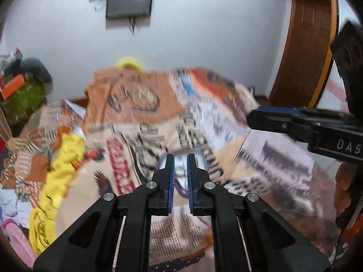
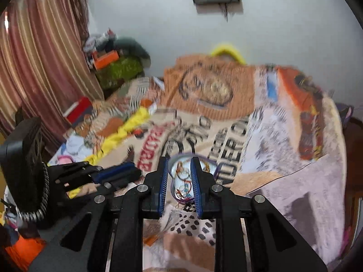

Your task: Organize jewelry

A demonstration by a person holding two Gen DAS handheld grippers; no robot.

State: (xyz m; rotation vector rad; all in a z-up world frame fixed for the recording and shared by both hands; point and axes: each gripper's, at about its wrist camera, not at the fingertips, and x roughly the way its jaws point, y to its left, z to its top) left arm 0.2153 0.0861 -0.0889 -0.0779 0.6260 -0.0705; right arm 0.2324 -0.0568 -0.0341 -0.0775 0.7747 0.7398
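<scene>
- Jewelry [image 2: 182, 187] lies tangled in one purple-rimmed dish [image 2: 212, 166] on the printed spread [image 2: 283, 158], straight ahead of and below both claws.
- Right claw [image 2: 180, 190] frames the dish between its fingers; it looks the nearer, though blur makes that a guess.
- Right claw stands narrowly apart, empty.
- Left claw [image 1: 180, 181] is almost closed, nothing gripped.
- Dish's long axis runs roughly away from the cameras.
- Count: two claws, one dish, several rings and chains, too blurred to number.
</scene>
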